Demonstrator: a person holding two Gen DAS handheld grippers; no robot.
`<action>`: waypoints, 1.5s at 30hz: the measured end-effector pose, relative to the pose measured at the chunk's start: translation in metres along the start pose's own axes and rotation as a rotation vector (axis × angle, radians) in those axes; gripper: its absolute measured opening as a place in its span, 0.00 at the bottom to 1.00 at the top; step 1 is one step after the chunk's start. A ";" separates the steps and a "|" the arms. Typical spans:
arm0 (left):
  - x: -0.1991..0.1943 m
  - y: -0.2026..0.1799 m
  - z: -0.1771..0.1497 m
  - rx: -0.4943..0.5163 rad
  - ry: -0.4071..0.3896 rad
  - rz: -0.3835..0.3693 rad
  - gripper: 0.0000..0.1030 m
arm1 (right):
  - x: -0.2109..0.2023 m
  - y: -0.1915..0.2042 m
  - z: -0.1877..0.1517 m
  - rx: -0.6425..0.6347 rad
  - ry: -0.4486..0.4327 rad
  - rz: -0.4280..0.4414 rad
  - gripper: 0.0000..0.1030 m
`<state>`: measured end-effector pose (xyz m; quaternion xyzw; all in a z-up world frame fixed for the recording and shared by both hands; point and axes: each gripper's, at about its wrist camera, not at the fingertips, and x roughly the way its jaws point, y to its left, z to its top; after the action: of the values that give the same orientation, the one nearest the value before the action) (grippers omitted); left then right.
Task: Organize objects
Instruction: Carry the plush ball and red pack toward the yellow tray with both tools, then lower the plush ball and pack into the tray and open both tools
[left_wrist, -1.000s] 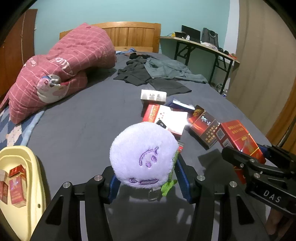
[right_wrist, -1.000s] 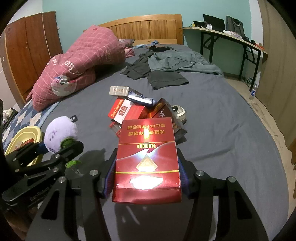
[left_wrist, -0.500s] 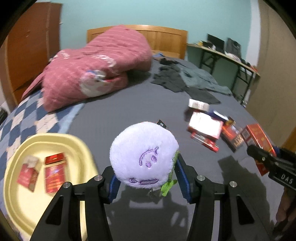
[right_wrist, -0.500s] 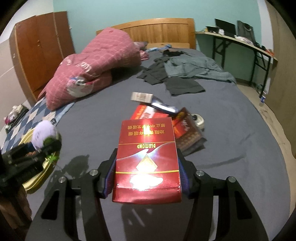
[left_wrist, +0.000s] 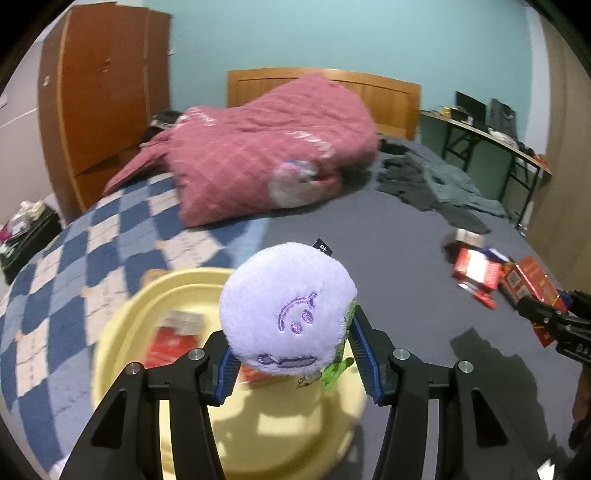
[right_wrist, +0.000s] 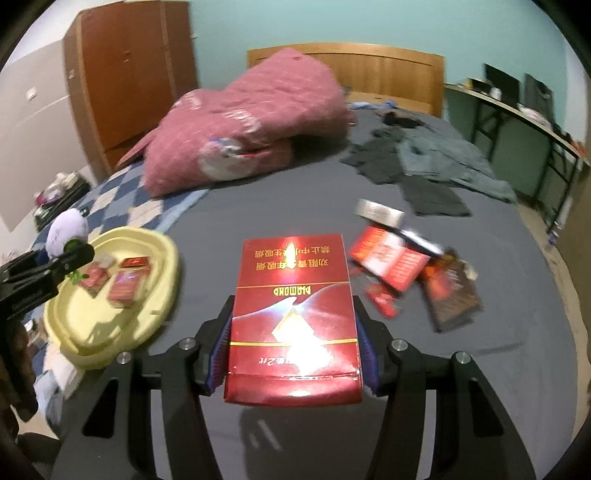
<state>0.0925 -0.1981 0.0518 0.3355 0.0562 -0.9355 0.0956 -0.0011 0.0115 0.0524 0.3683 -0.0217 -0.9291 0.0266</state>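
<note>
Now both grippers carry something. The left gripper (left_wrist: 295, 363) is clamped on a soft purple plush (left_wrist: 288, 310), and it hangs over the yellow tray (left_wrist: 122, 321) that lies on the bed (left_wrist: 399, 266). The right gripper (right_wrist: 293, 360) is clamped on a red box (right_wrist: 293, 306), held above the grey bed cover, to the right of the tray (right_wrist: 162, 295). A few small red packs (right_wrist: 127, 286) already lie in the tray. More boxes (right_wrist: 406, 262) are scattered on the bed, well apart from the tray.

I think the risks are these. The plush is round and soft, so it may roll out over the low rim if it is released near the edge or from too high. It could also land on the packs and push them. The tray rests on a soft bed, partly near the bed's side, so a push down on its rim may tip it. The two grippers go toward the same tray, and they may bump if both come in together. The box is glossy and may slip between the pads.
</note>
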 end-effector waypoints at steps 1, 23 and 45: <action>-0.002 0.015 -0.002 -0.011 0.006 0.018 0.51 | 0.004 0.008 0.002 -0.002 0.004 0.019 0.56; 0.097 0.125 0.001 -0.105 0.193 0.026 0.51 | 0.130 0.204 0.020 -0.250 0.162 0.213 0.56; 0.157 0.135 0.006 -0.104 0.330 -0.009 0.60 | 0.177 0.225 0.014 -0.267 0.202 0.242 0.56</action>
<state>-0.0008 -0.3529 -0.0491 0.4790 0.1208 -0.8639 0.0981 -0.1322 -0.2238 -0.0447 0.4475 0.0604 -0.8721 0.1886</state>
